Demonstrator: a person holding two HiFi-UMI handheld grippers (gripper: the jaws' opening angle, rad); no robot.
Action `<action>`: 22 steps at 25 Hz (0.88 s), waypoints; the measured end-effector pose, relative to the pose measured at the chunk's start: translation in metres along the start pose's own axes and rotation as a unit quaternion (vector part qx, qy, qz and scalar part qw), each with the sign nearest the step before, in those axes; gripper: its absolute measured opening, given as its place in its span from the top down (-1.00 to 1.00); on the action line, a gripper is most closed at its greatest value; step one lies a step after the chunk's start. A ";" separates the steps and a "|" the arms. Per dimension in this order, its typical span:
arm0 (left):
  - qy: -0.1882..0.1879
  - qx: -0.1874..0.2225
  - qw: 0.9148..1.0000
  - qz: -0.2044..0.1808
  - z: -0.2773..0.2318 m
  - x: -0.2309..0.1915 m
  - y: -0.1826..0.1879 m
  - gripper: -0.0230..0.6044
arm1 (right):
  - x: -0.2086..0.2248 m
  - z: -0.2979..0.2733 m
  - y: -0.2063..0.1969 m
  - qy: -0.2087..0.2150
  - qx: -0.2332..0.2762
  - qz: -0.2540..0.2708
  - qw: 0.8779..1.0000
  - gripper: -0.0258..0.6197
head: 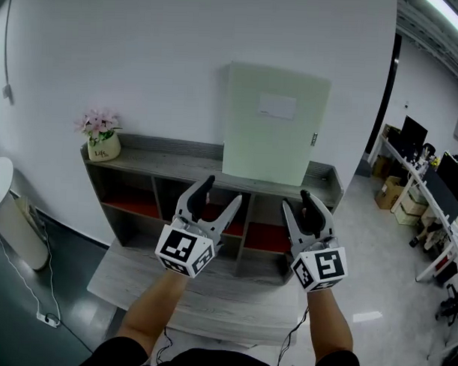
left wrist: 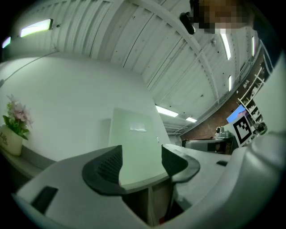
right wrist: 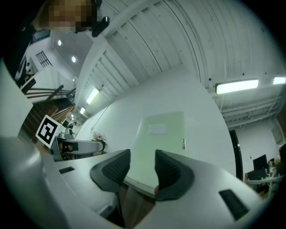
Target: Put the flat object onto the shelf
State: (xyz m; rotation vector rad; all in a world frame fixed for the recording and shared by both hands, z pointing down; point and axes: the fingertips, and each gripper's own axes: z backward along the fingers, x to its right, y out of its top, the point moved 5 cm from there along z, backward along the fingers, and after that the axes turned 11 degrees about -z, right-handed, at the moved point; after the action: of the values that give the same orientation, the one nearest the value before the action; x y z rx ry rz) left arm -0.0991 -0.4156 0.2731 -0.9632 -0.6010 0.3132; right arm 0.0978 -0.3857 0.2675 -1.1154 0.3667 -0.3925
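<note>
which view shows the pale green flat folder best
Head view: the pale green flat folder stands whole on the grey wooden shelf. Both gripper views show it too, its lower corners hidden behind the tool pads.

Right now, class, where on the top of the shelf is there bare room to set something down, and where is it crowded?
Bare: the stretch of the shelf top between the flower pot and the flat green board. Crowded: the left end, held by the pot, and the right part, where the board stands against the wall.
</note>
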 end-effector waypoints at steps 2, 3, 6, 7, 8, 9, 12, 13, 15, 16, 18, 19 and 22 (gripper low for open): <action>0.009 -0.004 1.000 0.002 0.013 0.007 -0.003 0.23 | -0.005 0.013 -0.001 0.000 0.013 -0.006 1.000 0.51; 0.013 -0.005 1.000 0.005 0.019 0.009 -0.005 0.38 | -0.007 0.018 -0.001 0.000 0.019 -0.012 1.000 0.60; 0.025 -0.006 1.000 0.014 0.036 0.009 -0.009 0.75 | -0.014 0.033 -0.009 -0.012 0.023 -0.032 0.999 0.75; 0.029 -0.007 0.999 0.015 0.041 0.009 -0.011 0.80 | -0.017 0.038 -0.013 -0.017 0.021 -0.042 0.999 0.77; 0.032 -0.009 0.999 0.016 0.046 0.010 -0.013 0.85 | -0.020 0.043 -0.018 -0.021 0.017 -0.051 0.998 0.78; 0.035 -0.013 0.999 0.017 0.051 0.010 -0.015 0.87 | -0.023 0.047 -0.023 -0.024 0.013 -0.057 0.998 0.79; 0.034 -0.026 0.999 0.022 0.063 0.016 -0.023 0.90 | -0.033 0.055 -0.035 -0.034 -0.001 -0.058 0.998 0.81; 0.033 -0.030 0.999 0.023 0.066 0.019 -0.026 0.90 | -0.036 0.056 -0.038 -0.037 -0.005 -0.057 0.998 0.81; 0.033 -0.040 0.998 0.021 0.071 0.024 -0.033 0.90 | -0.042 0.059 -0.046 -0.041 -0.014 -0.054 0.998 0.81; 0.032 -0.043 0.998 0.020 0.074 0.026 -0.036 0.90 | -0.045 0.060 -0.050 -0.043 -0.019 -0.052 0.998 0.81; 0.032 -0.048 0.998 0.025 0.077 0.031 -0.040 0.90 | -0.048 0.062 -0.059 -0.045 -0.027 -0.048 0.997 0.82; 0.034 -0.051 0.998 0.029 0.079 0.032 -0.043 0.90 | -0.049 0.063 -0.063 -0.047 -0.031 -0.047 0.997 0.83; 0.036 -0.057 0.997 0.031 0.081 0.035 -0.047 0.90 | -0.051 0.065 -0.071 -0.050 -0.038 -0.042 0.997 0.84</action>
State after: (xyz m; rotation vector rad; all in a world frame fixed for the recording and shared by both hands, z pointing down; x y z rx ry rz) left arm -0.1208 -0.3687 0.3586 -1.0993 -0.5280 0.2995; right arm 0.0752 -0.3379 0.3626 -1.2220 0.2488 -0.3992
